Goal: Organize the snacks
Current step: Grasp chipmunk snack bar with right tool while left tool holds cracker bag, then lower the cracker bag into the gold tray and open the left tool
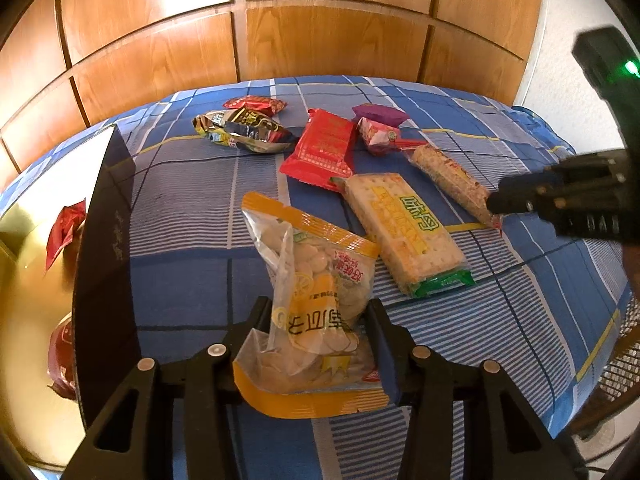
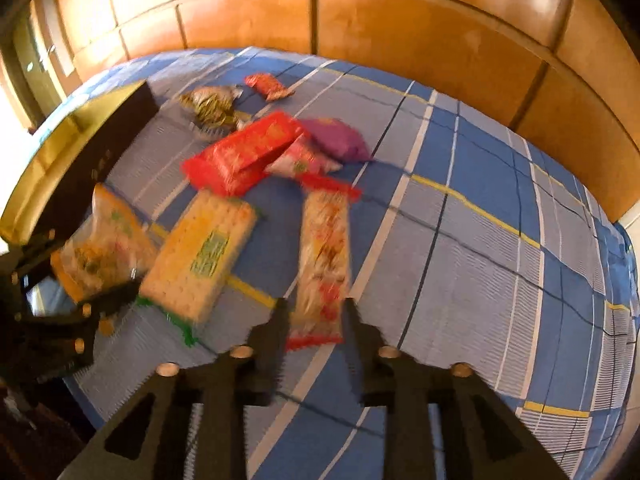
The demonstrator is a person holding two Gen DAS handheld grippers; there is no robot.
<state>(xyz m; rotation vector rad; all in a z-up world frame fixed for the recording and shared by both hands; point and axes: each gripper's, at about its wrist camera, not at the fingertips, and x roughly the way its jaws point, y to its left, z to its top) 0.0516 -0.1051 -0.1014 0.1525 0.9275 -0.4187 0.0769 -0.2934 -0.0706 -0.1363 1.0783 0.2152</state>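
My left gripper [image 1: 318, 308] is shut on a clear, yellow-edged bag of round biscuits [image 1: 316, 280], which stands up between its fingers beside the black box. The right wrist view shows this bag [image 2: 100, 248] at the left. My right gripper [image 2: 316, 312] straddles the near end of a long, narrow cracker packet [image 2: 322, 256] lying on the bed. Both pads look to be against its sides, though that view is blurred. In the left wrist view the right gripper [image 1: 496, 202] touches that packet's [image 1: 448, 178] end.
A black box with a gold inside [image 1: 104, 240] stands at the left and holds red wrappers [image 1: 64, 232]. On the blue plaid bedspread [image 1: 180, 200] lie a saltine pack [image 1: 404, 228], a red packet [image 1: 320, 148], pink [image 1: 378, 134] and purple [image 1: 380, 114] packets and a foil bag [image 1: 244, 130]. A wooden headboard [image 1: 320, 40] is behind.
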